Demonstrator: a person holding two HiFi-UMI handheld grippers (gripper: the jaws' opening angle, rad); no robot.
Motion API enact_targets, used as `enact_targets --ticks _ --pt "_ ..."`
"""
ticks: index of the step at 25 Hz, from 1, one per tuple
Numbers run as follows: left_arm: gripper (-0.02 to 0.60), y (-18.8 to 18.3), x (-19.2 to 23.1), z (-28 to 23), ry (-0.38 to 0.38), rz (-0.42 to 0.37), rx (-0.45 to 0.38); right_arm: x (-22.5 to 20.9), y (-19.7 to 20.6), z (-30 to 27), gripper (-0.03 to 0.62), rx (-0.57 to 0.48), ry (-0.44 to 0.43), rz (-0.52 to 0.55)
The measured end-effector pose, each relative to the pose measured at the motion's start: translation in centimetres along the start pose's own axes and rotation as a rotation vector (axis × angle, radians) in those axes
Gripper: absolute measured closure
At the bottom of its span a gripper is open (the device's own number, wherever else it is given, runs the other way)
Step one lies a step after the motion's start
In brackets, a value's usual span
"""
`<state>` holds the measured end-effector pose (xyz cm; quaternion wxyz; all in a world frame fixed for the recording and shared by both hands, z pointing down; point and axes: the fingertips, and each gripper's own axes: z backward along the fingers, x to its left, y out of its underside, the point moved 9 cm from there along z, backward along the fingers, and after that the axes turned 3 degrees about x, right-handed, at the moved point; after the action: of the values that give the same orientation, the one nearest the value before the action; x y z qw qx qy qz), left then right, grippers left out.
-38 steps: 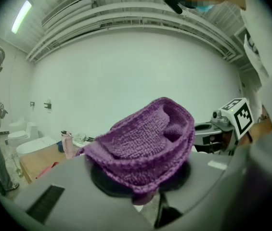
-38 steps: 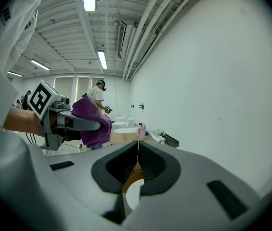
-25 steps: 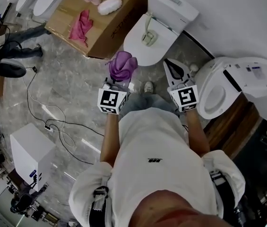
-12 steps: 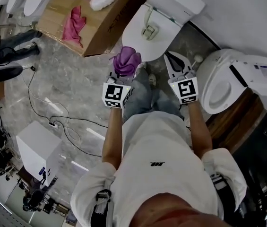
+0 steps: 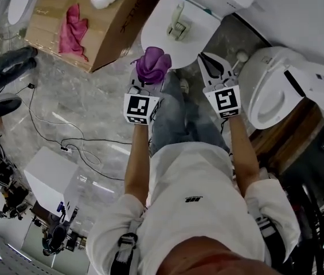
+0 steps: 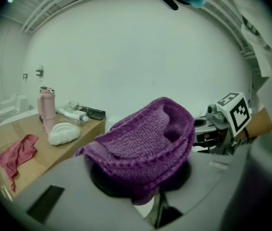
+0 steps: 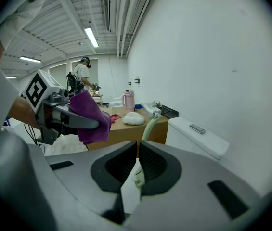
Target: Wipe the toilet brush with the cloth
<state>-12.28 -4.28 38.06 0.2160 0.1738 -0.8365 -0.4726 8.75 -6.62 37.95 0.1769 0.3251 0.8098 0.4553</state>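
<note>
My left jaws [image 5: 148,85] are clamped on the purple cloth [image 5: 153,65], which bunches in a loose wad over and ahead of their tips. My right jaws [image 5: 208,63] hold nothing. They have just been opening and stand only a narrow slit apart, with the things beyond showing through the gap.

The toilet brush [image 5: 178,23] lies on the closed lid of the toilet [image 5: 153,39], ahead of both pairs of jaws and well apart from either. From the right jaws I see its pale handle curving up beyond the tips, nearly in line with the slit. The cloth hangs off to the left of the right jaws, not touching the brush.

I judge this to be the approach. The cloth is in hand, the brush is not yet picked up, and no wiping has begun (the pink rag [image 5: 70,27] on the box [image 5: 110,36], off to the left of my left jaws, plays no part).

The next move falls to the right jaws. They need to spread wider than the handle, come over it, and close on it squarely. I would choose a spot that leaves a good stretch bare for the cloth. I cannot tell from here which end carries the bristles, so I would settle that before closing.

The handle looks smooth and rests on a slick, rounded lid, so a glancing touch could send it skidding. Once it is held and lifted clear, the left jaws can bring the wad against it and draw along its length
</note>
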Motion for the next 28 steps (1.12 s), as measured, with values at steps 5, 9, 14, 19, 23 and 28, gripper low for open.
enact_targets --ticks 5,9,14,19,23,28 --pt "0.488 1.9 1.7 -2.7 0.032 0.003 0.014 -0.7 2.1 -3.1 0.583 0.032 0.009 -0.008" --pt "0.488 3.4 2.9 -4.6 0.049 0.011 0.049 -1.1 3.8 -5.6 0.582 0.057 0.009 -0.005" --pt "0.488 5.4 4.2 -7.3 0.059 0.008 0.06 -1.7 6.9 -8.6 0.579 0.101 -0.002 -0.005" --pt "0.486 7.4 5.3 -9.6 0.069 -0.009 0.058 -2.1 9.5 -11.1 0.574 0.13 -0.001 -0.018" --pt "0.486 8.7 6.0 -11.6 0.086 -0.024 0.067 -2.7 11.4 -13.2 0.572 0.147 0.004 -0.027" --pt "0.479 10.2 6.4 -13.5 0.104 -0.036 0.083 -3.2 13.3 -15.5 0.564 0.17 -0.001 -0.014"
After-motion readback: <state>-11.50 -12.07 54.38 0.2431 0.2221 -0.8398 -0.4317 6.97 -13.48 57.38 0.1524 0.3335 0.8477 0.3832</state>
